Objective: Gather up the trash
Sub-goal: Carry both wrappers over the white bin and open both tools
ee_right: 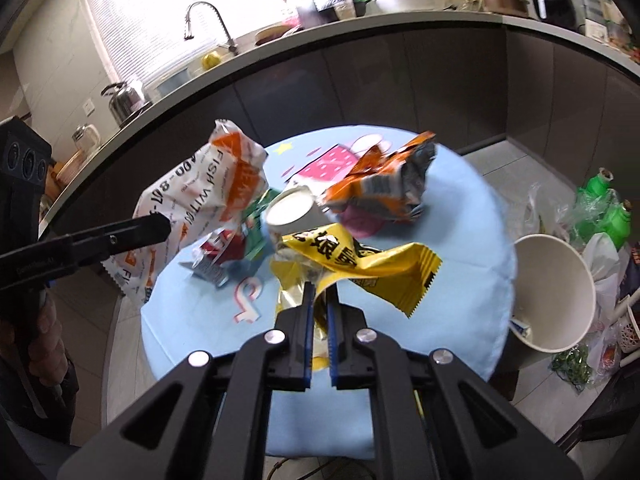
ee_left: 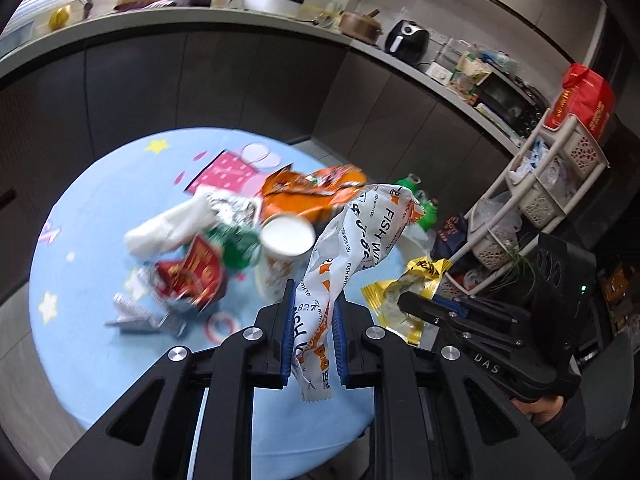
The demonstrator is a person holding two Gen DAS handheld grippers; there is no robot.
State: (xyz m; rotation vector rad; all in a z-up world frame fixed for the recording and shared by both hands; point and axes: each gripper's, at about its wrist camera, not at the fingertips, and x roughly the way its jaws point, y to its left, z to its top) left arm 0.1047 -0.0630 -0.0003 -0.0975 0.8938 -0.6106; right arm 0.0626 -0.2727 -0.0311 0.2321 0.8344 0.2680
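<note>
We read "FISH WITH YOU" and the digits "827" on the white-and-orange wrapper [ee_left: 352, 248]. "DAS" stood on the black body of the right tool [ee_left: 416, 304]. Bold black characters on the yellow wrapper [ee_right: 360, 264] stayed unreadable to us.

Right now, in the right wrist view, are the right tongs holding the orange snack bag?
No, the right tongs are shut on the yellow wrapper, while the orange snack bag lies apart on the table.

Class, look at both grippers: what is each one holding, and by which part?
The left gripper pinches the white FISH WITH YOU wrapper near its lower end. The right gripper pinches the yellow wrapper by its crumpled lower part.
</note>
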